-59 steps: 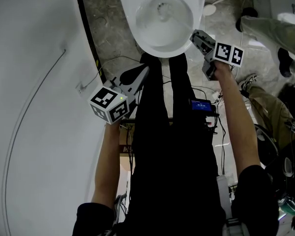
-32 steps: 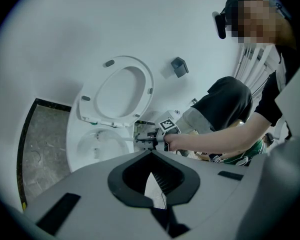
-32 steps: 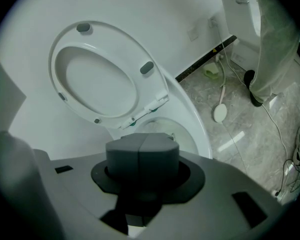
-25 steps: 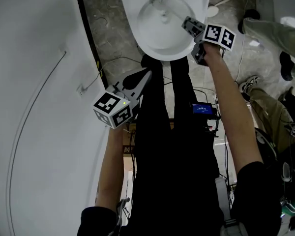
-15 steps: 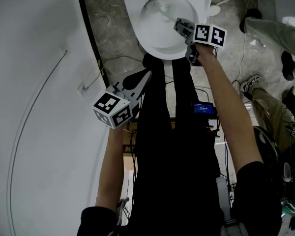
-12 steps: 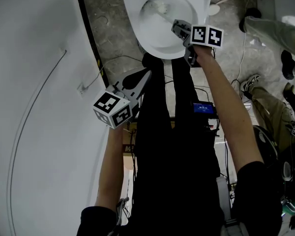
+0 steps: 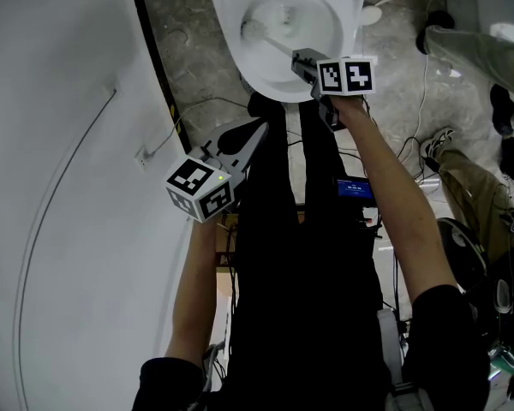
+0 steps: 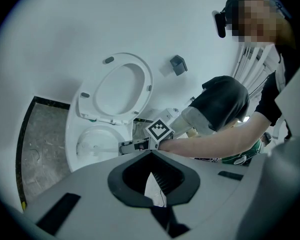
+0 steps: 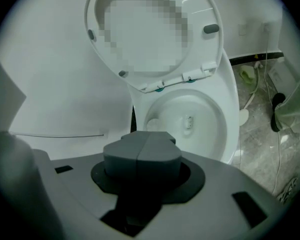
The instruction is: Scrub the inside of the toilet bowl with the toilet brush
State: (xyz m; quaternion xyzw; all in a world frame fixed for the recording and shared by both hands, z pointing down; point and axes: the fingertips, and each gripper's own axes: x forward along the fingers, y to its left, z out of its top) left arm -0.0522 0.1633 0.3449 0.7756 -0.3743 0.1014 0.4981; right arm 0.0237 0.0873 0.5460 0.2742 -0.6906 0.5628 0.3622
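The white toilet bowl [image 7: 230,32] stands at the top of the head view with its seat and lid [image 8: 117,86] raised. My right gripper [image 7: 298,60] hangs over the bowl's front rim, shut on the toilet brush's handle [image 7: 274,45]. The brush head [image 7: 251,31] rests against the bowl's left inner wall. In the left gripper view the right gripper [image 8: 127,147] holds the handle [image 8: 102,146] level into the bowl [image 8: 70,139]. The right gripper [image 9: 142,151] shows its jaws pressed together above the bowl [image 9: 230,114]. My left gripper [image 7: 257,125] stays back by my legs, shut on nothing [image 8: 152,184].
A white curved wall [image 7: 60,187] fills the left side. Cables [image 7: 197,110] run over the stone floor beside the toilet. A white round disc [image 7: 366,17] lies on the floor right of the bowl. Another person's legs and shoes [image 7: 463,187] stand at the right.
My right gripper has moved left and back toward the bowl's front rim. The brush head has swept from the bowl's back to its left wall. The left gripper has barely moved.
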